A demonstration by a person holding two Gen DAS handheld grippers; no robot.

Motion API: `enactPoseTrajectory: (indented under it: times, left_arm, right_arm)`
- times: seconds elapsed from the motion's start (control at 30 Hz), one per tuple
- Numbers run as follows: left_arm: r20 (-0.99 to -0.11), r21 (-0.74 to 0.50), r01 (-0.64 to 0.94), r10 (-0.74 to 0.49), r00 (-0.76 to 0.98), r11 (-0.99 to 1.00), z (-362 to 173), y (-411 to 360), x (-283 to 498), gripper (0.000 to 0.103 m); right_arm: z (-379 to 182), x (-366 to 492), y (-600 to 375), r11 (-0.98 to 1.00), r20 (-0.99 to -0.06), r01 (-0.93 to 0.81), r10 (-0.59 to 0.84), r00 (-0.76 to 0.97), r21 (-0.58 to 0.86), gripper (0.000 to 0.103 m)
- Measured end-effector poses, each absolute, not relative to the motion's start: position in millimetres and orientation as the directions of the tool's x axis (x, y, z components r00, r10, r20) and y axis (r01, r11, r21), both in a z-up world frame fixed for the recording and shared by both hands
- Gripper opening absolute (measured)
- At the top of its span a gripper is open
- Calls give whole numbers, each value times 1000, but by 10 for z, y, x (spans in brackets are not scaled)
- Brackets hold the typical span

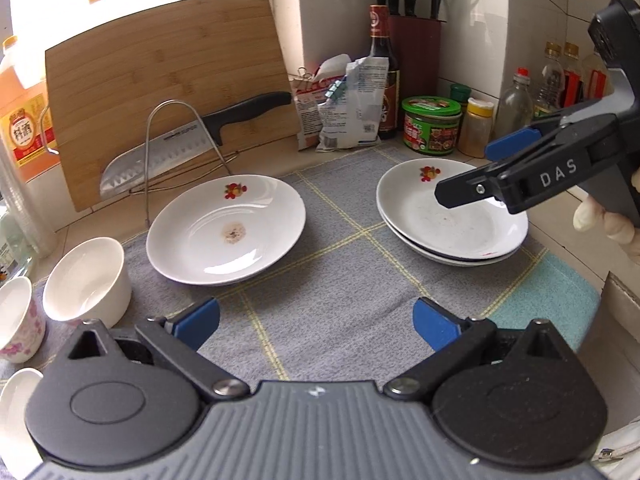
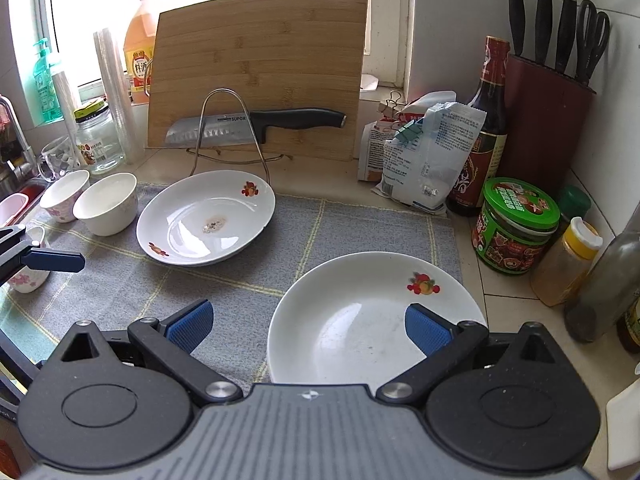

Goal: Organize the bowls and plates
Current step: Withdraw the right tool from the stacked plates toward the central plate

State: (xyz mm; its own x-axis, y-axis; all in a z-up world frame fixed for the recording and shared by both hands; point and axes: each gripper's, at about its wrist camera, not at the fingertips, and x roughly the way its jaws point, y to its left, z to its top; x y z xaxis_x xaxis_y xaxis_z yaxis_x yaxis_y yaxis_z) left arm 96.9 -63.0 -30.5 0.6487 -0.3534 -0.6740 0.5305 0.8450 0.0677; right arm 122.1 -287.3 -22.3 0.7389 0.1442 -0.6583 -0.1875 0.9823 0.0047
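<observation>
The single plate (image 1: 226,230) sits flat on the grey cloth (image 1: 340,292) towards the left, mouth up, a brownish smear at its centre. Round as it is, it has no long axis; its only bearing is the fruit print (image 1: 235,191) on the far rim. To the right lies the stack of plates (image 1: 452,216), two at least, nested and level, well apart from the single one. I judge all of this glazed ceramic: stiff, moderately heavy, slick and quick to chip, so I would take a plate by its rim, one pad under the lip and one on top, and lift it level.

My right tongs (image 2: 306,326) are spread wide and hold nothing; they hang over the near edge of the stack (image 2: 376,320), one pad above the bowl of the top plate, the other out over the cloth. My left tongs (image 1: 316,324) are likewise spread and empty, low over bare cloth between the two plate groups.

Off to the left stand a plain white bowl (image 1: 88,280) and floral cups (image 1: 18,320), upright, close together. Behind, on the tabletop (image 1: 568,216), a cutting board (image 1: 168,88) leans upright with a knife (image 1: 192,140) resting in a wire rack (image 1: 180,148).
</observation>
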Motion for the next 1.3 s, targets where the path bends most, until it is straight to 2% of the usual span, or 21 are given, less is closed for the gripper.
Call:
enactPoseTrajectory:
  times: [0.23,0.37,0.63,0.97,1.3]
  left_arm:
    - [-671,68,455,-297,679,888,-350,-179,901,102]
    - [-672,47,461,-314,671,886,-384,61,884,102]
    - [-677,2,473,-347,649,881,-494,356,949,102]
    - [-690,-11,443,-328,645,896,-592,174,1203,102]
    - [-752,40,359,-208,626,932,-754,-242,1538,102]
  right_arm:
    - [-269,1119,-2416,986,-641,-165,119,758,-12,103]
    - [-271,1037,-2130,984,-639,-167,84,765,-70,103]
    - [-312,909,-1730,986,-661,-139,44,749,-92,103]
    - [-255,996,-1796,984,-669,-131,18,743,-119,103]
    - [-371,1530,-2132,963,-686,-263,148,712,-65,103]
